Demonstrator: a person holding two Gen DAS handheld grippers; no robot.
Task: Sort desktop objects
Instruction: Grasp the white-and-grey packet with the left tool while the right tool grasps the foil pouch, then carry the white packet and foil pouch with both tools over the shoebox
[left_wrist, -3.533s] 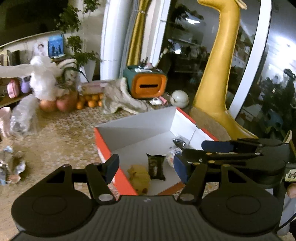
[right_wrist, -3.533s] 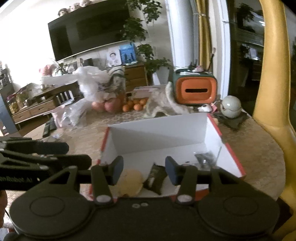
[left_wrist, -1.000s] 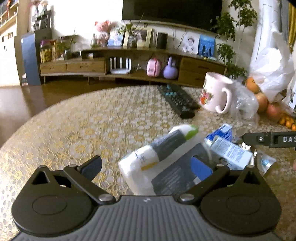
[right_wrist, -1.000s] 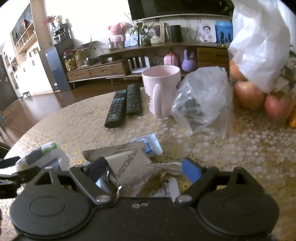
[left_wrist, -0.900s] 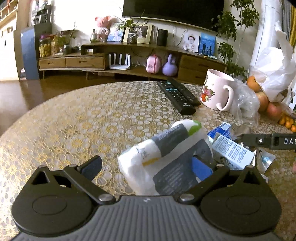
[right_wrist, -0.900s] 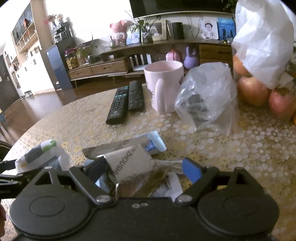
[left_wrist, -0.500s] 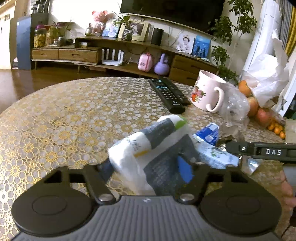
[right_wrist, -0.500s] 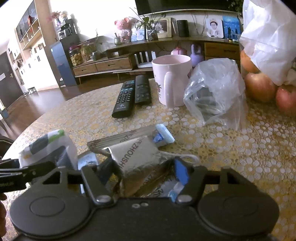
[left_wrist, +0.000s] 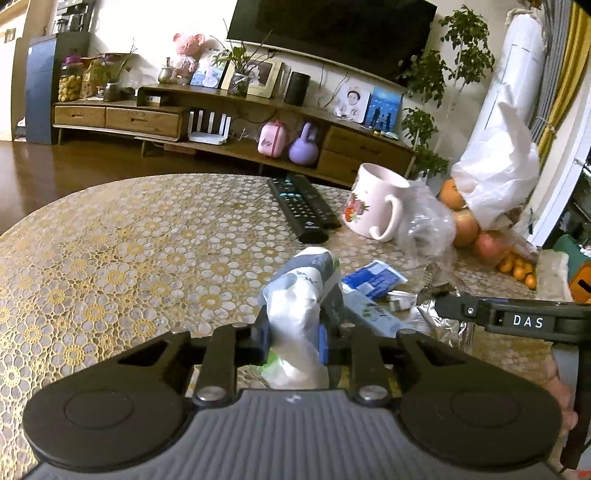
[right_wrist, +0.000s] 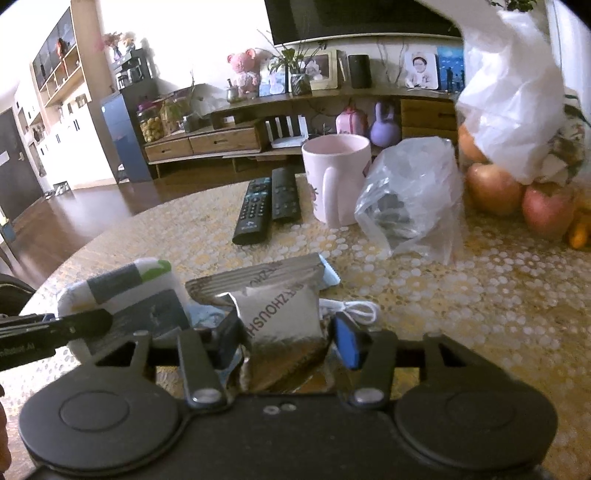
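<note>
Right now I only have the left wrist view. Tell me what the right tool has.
Observer: A foil packet sits between the right tool's closing jaws. Whether it is gripped, I can't tell.
Operator: Name anything close by that could snag.
Observer: A white cable lies looped on the table, right beside the packet.

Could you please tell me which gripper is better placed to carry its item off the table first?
Left. The left gripper has its closing jaws already squeezing the soft white-and-grey tissue pack, whereas the right gripper's jaws are still closing around the silver foil sachet.
</note>
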